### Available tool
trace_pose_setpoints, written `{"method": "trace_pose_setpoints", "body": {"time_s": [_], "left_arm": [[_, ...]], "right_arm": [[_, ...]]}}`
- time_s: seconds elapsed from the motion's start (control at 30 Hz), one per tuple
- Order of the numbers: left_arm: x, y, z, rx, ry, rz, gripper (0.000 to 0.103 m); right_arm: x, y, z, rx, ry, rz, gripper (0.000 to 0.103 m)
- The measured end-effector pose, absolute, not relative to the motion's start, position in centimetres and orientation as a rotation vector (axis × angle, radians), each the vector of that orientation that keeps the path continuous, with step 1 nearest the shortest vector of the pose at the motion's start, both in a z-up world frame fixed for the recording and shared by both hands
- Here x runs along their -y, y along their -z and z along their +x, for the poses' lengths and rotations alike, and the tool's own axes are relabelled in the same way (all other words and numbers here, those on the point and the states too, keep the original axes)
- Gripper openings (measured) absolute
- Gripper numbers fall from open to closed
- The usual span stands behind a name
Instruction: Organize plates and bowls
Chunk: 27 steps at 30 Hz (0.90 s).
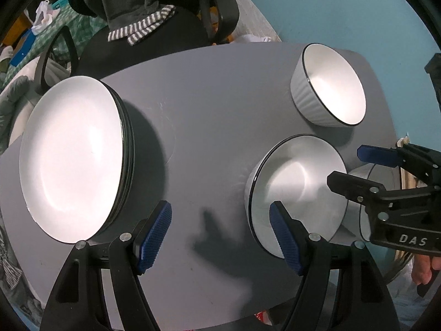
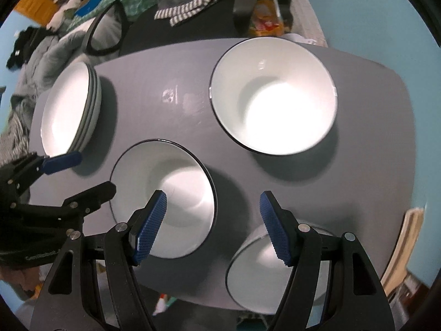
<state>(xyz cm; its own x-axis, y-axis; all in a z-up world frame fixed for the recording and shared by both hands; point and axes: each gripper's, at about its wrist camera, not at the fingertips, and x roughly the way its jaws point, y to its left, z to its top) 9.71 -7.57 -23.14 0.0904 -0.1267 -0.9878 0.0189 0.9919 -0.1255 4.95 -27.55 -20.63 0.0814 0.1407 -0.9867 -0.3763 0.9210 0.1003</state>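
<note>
A stack of white plates sits at the left of the grey table. Three white bowls with dark rims stand to the right: a far one, a middle one and a near one, partly hidden. My left gripper hangs open over bare table between the plates and the middle bowl. Also open and holding nothing, my right gripper points down between the middle and near bowls.
A black office chair with grey and striped cloth draped on it stands behind the table. Clutter and bedding lie to the left. A hand shows at the right edge. The table's edges are close on all sides.
</note>
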Motion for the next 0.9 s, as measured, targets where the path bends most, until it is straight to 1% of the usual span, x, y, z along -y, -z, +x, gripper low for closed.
{"method": "trace_pose_setpoints", "body": {"time_s": [0.4, 0.67, 0.83, 0.9], "left_arm": [[8.8, 25.6, 9.6, -1.516, 0.109, -0.079, 0.075], [9.1, 26.7, 9.9, -1.536, 0.094, -0.112, 0.075], [9.0, 27.0, 9.8, -1.540, 0.078, -0.128, 0.075], [8.9, 27.2, 9.8, -1.546, 0.078, -0.147, 0.071]], "right_arm": [[27.4, 23.3, 5.6, -1.499, -0.403, -0.210, 0.069], [27.9, 24.4, 5.7, -1.511, -0.413, -0.205, 0.057], [27.9, 24.9, 5.7, -1.526, -0.431, -0.204, 0.045], [28.0, 25.2, 5.7, -1.534, -0.436, -0.199, 0.042]]}}
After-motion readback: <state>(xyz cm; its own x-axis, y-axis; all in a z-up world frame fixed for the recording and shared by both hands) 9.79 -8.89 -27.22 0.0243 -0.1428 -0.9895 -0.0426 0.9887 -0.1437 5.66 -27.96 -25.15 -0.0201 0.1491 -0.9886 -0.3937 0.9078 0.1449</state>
